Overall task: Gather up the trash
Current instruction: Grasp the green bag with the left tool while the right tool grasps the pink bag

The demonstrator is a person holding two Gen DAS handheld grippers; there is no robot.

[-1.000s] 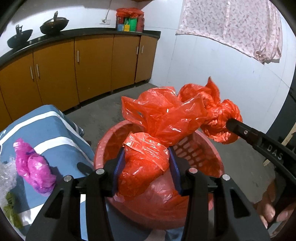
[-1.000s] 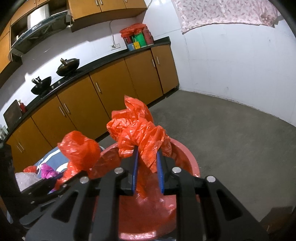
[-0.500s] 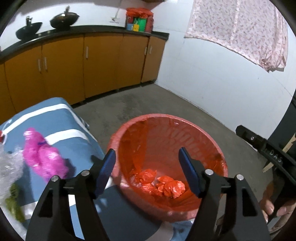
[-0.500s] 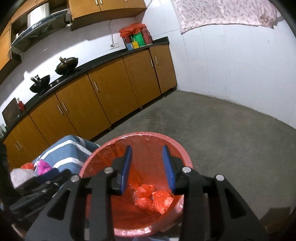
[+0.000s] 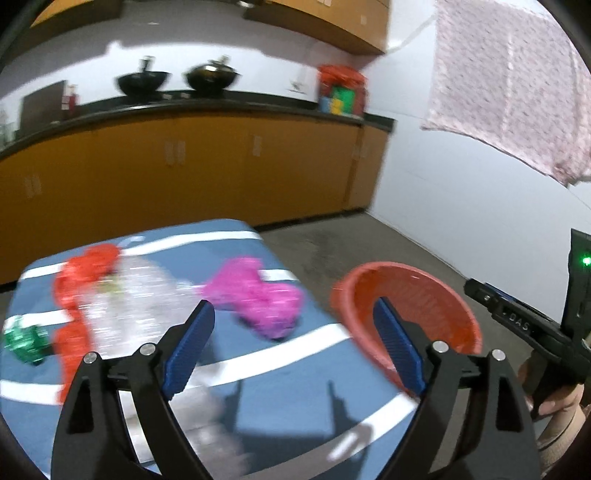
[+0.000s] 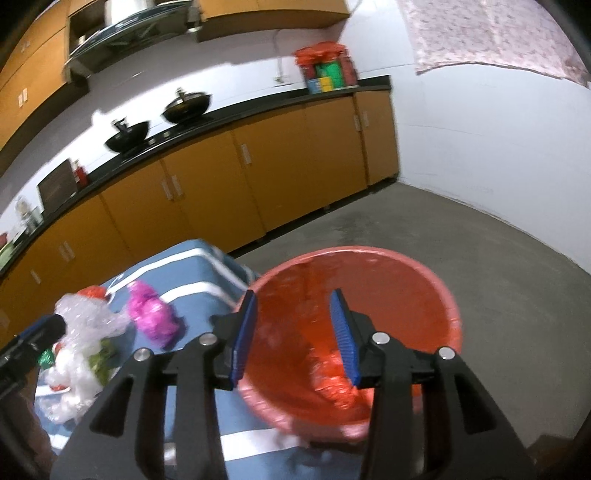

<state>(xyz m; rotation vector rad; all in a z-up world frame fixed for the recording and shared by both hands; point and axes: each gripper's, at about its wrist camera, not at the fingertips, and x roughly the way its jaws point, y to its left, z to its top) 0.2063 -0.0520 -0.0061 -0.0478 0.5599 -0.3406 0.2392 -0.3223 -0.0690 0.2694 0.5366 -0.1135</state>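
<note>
Pink bag (image 5: 258, 295) beyond left fingers (image 5: 190, 347), untouched, jaws opening

Orange base cabinets (image 5: 207, 173) run along the far wall under a black countertop (image 6: 258, 107). Two dark woks (image 5: 177, 79) stand side by side on the countertop. At its far end, by the corner, sits a stack of coloured boxes (image 6: 325, 72) topped with red wrapping. Orange wall cabinets (image 6: 258, 11) hang above, with a range hood (image 6: 129, 26) among them. A pink patterned cloth (image 5: 517, 96) hangs on the white wall (image 6: 480, 147). Grey concrete floor (image 6: 461, 236).
</note>
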